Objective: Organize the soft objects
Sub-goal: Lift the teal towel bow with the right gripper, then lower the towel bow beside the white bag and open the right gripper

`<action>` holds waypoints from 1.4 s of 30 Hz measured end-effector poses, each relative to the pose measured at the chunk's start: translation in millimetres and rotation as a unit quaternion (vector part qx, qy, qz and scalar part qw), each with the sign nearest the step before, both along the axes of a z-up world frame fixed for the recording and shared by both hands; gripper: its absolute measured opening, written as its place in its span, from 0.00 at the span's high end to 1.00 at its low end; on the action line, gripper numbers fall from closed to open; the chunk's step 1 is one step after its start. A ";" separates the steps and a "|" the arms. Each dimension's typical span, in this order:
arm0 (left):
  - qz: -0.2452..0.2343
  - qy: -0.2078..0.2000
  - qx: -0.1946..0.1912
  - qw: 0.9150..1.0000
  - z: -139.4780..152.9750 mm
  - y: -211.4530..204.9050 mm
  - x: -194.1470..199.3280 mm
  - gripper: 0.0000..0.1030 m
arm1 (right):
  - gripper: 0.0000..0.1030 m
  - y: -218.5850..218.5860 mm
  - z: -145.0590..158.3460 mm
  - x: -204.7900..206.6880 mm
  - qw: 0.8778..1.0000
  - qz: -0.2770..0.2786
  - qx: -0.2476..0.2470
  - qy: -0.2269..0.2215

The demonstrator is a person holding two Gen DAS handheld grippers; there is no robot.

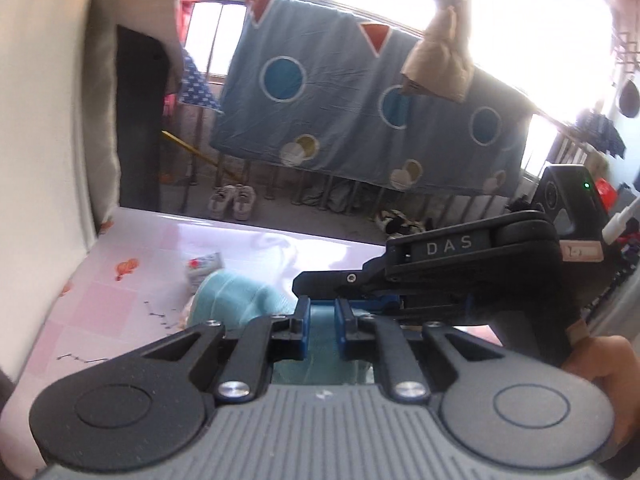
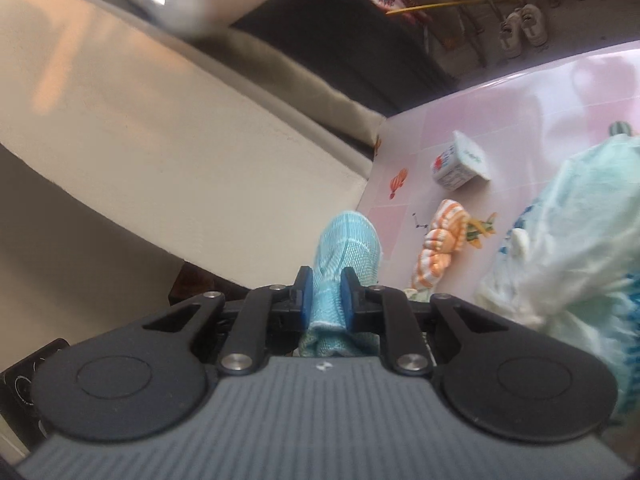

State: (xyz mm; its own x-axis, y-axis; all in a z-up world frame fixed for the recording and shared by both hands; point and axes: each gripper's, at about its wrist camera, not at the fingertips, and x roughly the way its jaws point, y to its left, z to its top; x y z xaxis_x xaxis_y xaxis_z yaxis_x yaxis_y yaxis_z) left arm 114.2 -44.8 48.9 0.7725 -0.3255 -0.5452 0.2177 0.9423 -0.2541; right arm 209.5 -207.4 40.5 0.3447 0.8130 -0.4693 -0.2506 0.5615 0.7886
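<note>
A light blue knitted cloth (image 1: 236,300) is held above the pink table (image 1: 132,296). My left gripper (image 1: 322,324) is shut on one end of it. My right gripper (image 2: 327,294) is shut on the other end of the blue cloth (image 2: 344,248); it also shows in the left wrist view (image 1: 472,268), crossing just beyond my left fingertips. An orange-and-white striped cloth (image 2: 440,240) lies on the table (image 2: 520,92) to the right of my right gripper. A pale mint and blue cloth (image 2: 576,240) fills the right side of the right wrist view.
A small white yogurt cup (image 2: 460,162) lies on its side on the table, also seen in the left wrist view (image 1: 204,266). A beige wall (image 2: 180,140) borders the table's left side. A blue sheet (image 1: 360,116) hangs on a railing beyond.
</note>
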 end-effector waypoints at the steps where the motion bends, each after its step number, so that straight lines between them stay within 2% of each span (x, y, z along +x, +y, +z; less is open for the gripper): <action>1: -0.018 0.001 -0.002 1.000 -0.7 -13.8 1.0 0.88 | 0.91 -19.8 -1.5 -5.8 1.000 -0.015 0.006 0.000; 5: -0.078 0.011 -0.003 0.997 -8.1 -66.2 6.8 0.86 | 0.91 -88.5 2.9 -28.8 0.998 -0.070 -0.007 -0.006; 7: -0.092 0.016 -0.001 0.996 -12.7 -81.2 8.2 0.86 | 0.91 -121.7 -0.4 -39.7 0.995 -0.099 -0.016 -0.003; 10: -0.101 0.021 0.006 0.995 -17.8 -87.1 4.3 0.86 | 0.91 -160.1 -5.1 -55.3 0.992 -0.128 -0.020 0.004; 11: -0.099 0.022 0.011 0.995 -19.1 -83.7 2.4 0.83 | 0.90 -170.8 -7.8 -62.2 0.991 -0.133 -0.017 0.007; 14: -0.082 0.027 0.022 0.996 -21.9 -64.0 -4.8 0.78 | 0.89 -180.5 -12.8 -73.0 0.990 -0.139 -0.016 0.006; 17: -0.064 0.050 0.029 0.996 -28.5 -32.1 -6.6 0.77 | 0.89 -168.9 -16.7 -77.3 0.992 -0.128 -0.019 -0.004; 21: -0.043 0.087 0.037 0.995 -42.2 14.9 -23.0 0.73 | 0.87 -136.5 -9.0 -82.4 0.996 -0.086 -0.020 -0.011; 23: -0.043 0.101 0.036 0.993 -47.7 34.0 -31.5 0.65 | 0.83 -118.5 -9.8 -84.6 0.998 -0.062 -0.024 -0.009; 24: -0.040 0.108 0.035 0.993 -50.6 41.6 -35.2 0.65 | 0.82 -108.5 -11.0 -85.0 0.998 -0.050 -0.029 -0.008; 26: -0.038 0.121 0.030 0.991 -59.5 51.6 -41.2 0.61 | 0.73 -85.6 -14.7 -84.3 0.999 -0.023 -0.044 -0.007; 32: -0.069 0.170 0.004 0.983 -100.5 55.2 -53.4 0.60 | 0.61 -12.2 -42.6 -78.7 0.992 0.048 -0.118 0.018; 35: -0.080 0.191 -0.014 0.978 -121.7 49.0 -50.5 0.57 | 0.60 17.4 -61.7 -73.0 0.984 0.067 -0.160 0.036; 39: -0.081 0.212 -0.037 0.973 -140.5 48.3 -43.0 0.53 | 0.60 39.8 -82.9 -66.2 0.973 0.064 -0.219 0.049; 42: -0.086 0.218 -0.050 0.971 -145.4 51.1 -39.4 0.51 | 0.60 44.0 -95.2 -62.2 0.967 0.053 -0.241 0.068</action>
State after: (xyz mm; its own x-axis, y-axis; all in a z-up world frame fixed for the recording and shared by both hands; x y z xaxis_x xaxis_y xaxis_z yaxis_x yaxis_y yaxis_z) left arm 74.8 6.3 -96.4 0.4044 -0.4969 -0.7678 0.2211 0.8678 -0.4451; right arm 147.3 -163.5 -54.8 0.1796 0.5157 -0.8377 -0.2385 0.8490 0.4715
